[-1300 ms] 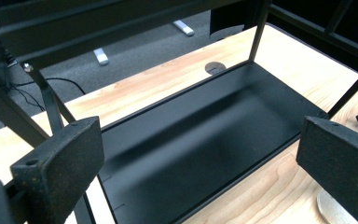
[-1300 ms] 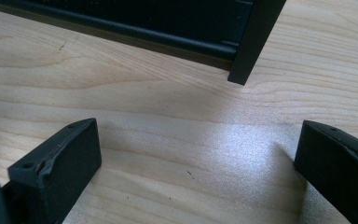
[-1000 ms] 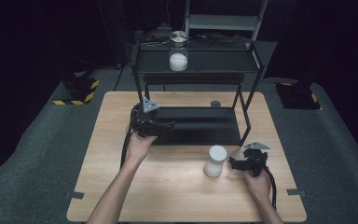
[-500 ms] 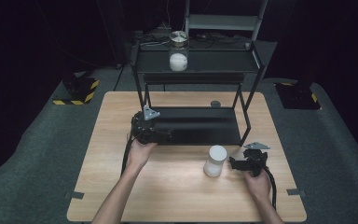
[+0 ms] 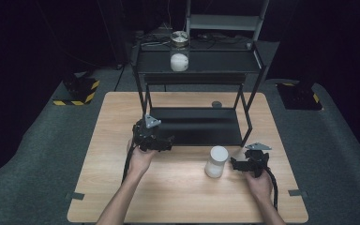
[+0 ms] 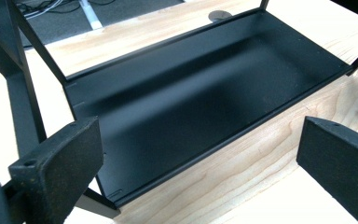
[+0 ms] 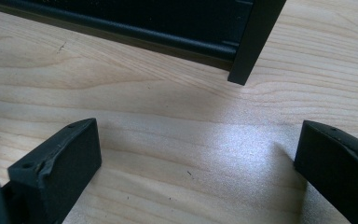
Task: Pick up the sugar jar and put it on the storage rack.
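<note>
A light wooden table [image 5: 122, 187] carries a black two-tier metal rack [image 5: 258, 70] at its far side, seen whole from the high view, with a clear jar [image 5: 179, 57] of white contents on the upper shelf. The rack's lower tray [image 6: 205, 93] lies flat on the tabletop; the left gripper view looks straight across it and shows a small grey disc [image 6: 220, 15] on the wood just beyond its far edge. Near the tray's right front corner stands a white jar [image 5: 215, 161], upright on the table. The left gripper [image 5: 165, 143] hovers at the tray's near left corner, jaws spread wide and empty. The right gripper [image 5: 235, 164] sits just right of the white jar, pointing at it without touching, jaws likewise wide apart; its own view takes in bare wood grain and one black rack leg [image 7: 254, 42].
</note>
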{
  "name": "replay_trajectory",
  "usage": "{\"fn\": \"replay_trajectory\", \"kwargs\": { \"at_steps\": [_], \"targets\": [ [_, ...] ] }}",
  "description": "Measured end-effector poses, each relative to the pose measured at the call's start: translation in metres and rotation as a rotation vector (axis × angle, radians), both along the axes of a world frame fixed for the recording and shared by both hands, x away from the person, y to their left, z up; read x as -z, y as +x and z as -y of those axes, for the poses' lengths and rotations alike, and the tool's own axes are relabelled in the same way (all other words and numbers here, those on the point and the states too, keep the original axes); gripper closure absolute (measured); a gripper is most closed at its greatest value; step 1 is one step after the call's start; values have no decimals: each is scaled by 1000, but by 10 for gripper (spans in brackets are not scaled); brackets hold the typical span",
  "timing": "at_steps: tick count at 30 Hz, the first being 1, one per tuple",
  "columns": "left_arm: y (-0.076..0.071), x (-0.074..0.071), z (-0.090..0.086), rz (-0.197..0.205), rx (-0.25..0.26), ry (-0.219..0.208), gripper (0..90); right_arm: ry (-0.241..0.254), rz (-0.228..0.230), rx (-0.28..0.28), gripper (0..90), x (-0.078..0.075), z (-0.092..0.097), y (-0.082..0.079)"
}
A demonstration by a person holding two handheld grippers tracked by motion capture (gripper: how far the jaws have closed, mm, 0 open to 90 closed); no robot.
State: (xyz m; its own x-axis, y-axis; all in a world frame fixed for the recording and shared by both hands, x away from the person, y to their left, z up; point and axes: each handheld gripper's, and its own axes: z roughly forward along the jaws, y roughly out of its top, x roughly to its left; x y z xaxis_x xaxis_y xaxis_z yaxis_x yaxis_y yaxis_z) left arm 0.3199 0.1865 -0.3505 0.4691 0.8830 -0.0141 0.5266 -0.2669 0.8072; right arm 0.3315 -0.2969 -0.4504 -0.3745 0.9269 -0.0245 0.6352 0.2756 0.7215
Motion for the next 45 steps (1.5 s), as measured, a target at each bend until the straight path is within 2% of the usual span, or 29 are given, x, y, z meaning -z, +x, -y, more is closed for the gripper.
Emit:
{"fn": "replay_trajectory", "kwargs": {
  "at_steps": [16, 31, 37, 42, 45],
  "targets": [
    [-1, 25, -2, -40, -8, 2, 5, 0, 0, 0, 0, 0, 0, 0],
    [4, 58, 5, -109, -11, 40, 11, 0, 0, 1, 0, 0, 0, 0],
    [7, 72, 13, -142, 1, 90, 18, 0, 0, 1, 0, 0, 0, 0],
    [10, 82, 18, -164, 0, 112, 15, -1, 1, 1, 0, 0, 0, 0],
    [11, 88, 22, -170, -3, 145, 15, -1, 1, 1, 0, 0, 0, 0]
  ]
}}
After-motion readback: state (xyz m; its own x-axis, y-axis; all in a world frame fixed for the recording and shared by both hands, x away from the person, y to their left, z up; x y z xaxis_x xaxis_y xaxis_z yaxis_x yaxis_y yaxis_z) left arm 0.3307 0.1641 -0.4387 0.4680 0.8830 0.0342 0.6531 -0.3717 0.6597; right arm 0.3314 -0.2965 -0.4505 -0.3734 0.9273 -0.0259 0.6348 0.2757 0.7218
